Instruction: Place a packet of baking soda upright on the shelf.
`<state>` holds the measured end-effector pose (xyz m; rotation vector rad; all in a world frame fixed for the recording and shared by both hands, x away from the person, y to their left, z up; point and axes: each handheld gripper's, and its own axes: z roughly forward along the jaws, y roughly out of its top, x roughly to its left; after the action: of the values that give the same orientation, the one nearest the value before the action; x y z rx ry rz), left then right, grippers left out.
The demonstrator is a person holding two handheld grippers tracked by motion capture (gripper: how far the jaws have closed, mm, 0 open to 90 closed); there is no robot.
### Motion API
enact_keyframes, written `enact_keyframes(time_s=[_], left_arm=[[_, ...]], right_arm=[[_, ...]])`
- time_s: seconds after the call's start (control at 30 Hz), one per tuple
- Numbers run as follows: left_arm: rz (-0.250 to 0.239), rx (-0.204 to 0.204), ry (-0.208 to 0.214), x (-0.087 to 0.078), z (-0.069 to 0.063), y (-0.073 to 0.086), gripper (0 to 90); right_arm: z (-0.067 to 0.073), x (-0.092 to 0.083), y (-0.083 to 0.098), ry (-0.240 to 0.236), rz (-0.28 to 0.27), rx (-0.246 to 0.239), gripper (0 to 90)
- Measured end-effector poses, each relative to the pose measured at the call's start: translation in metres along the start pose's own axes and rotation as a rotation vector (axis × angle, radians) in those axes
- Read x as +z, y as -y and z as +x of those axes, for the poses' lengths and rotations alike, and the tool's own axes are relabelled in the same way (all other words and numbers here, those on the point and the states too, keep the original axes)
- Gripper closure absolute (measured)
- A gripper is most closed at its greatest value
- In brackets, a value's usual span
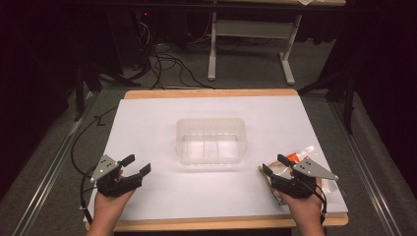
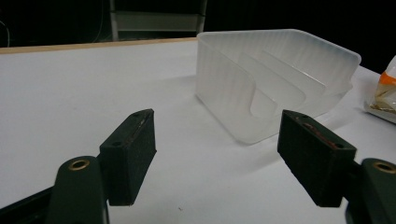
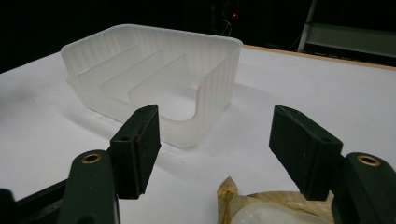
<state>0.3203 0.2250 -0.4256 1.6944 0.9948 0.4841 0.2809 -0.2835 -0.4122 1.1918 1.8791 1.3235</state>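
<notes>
White counter (image 1: 147, 128) has the clear divided bin (image 1: 211, 140) in the middle. Snack packets (image 1: 295, 164) lie at the right edge, under the wide-open right hand-held gripper (image 1: 273, 166). Looks like pre-grasp: lower, then pinch one. Left hand-held gripper (image 1: 136, 164) gapes, empty.

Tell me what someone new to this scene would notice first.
Probably the translucent plastic bin with inner dividers, alone in the middle of the white table. Next, the two black tools at the near edge: the left hand-held gripper open over bare tabletop, and the right hand-held gripper open just above a clear wrapped packet with an orange patch, near the table's right edge.
</notes>
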Motion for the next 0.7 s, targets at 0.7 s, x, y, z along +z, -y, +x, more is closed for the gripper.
enact_keyframes(time_s=[0.7], left_arm=[[0.042,0.021,-0.018,0.0038,0.0008,0.0024,28.2]], right_arm=[[-0.0022,-0.0014,0.0017,0.013,0.030,-0.023,32.0]])
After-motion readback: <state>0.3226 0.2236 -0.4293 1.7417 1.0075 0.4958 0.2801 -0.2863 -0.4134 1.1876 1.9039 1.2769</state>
